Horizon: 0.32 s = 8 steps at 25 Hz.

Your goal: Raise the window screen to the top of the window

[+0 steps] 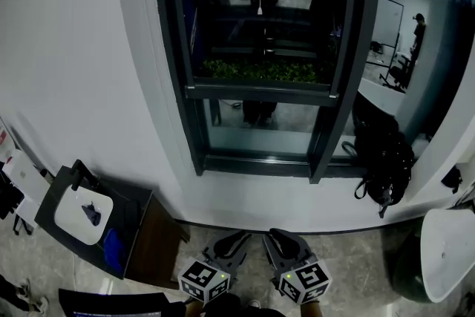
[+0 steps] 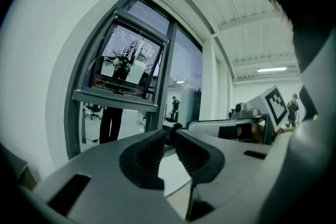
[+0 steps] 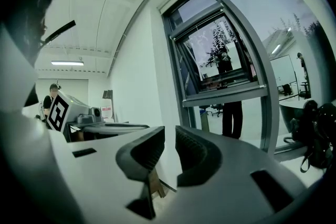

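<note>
A tall window (image 1: 260, 56) with a dark frame is set in the white wall ahead. A horizontal bar (image 1: 260, 90) crosses it at mid height, and a thin pull cord (image 1: 260, 9) hangs in the upper pane. I cannot make out the screen itself. My left gripper (image 1: 236, 240) and right gripper (image 1: 280, 236) are held side by side low in the head view, well short of the window. Both are shut with nothing between the jaws. The window (image 2: 126, 68) shows beyond the left gripper (image 2: 169, 134), and the window (image 3: 220, 60) beyond the right gripper (image 3: 170, 134).
A black backpack (image 1: 382, 159) rests on the sill at the right. A dark low table (image 1: 130, 234) with a white tray stands against the wall at the left. A white rounded object (image 1: 449, 249) is at the far right. Green plants (image 1: 260, 70) show through the glass.
</note>
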Available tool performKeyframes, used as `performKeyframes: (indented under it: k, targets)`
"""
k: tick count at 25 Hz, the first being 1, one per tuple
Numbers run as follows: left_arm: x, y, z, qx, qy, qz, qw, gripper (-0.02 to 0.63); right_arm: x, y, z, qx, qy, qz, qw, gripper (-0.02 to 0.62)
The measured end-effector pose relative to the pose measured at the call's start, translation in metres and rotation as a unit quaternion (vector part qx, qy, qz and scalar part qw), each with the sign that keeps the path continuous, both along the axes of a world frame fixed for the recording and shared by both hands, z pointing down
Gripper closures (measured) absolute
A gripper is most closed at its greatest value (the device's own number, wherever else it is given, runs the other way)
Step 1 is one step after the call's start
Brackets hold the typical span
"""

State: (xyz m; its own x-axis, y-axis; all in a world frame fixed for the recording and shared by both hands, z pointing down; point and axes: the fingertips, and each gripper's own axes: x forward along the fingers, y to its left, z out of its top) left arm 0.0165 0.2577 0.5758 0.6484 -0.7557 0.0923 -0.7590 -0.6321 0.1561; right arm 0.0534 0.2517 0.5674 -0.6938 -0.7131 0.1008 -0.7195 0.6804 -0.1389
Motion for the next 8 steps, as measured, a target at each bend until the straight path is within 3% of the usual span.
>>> performKeyframes:
  k: [8]
  targets:
    - [0.007, 0.001, -0.001, 0.008, 0.001, -0.013, 0.9999, 0.545, 0.015, 0.003, 0.002, 0.000, 0.004, 0.006, 1.000, 0.535]
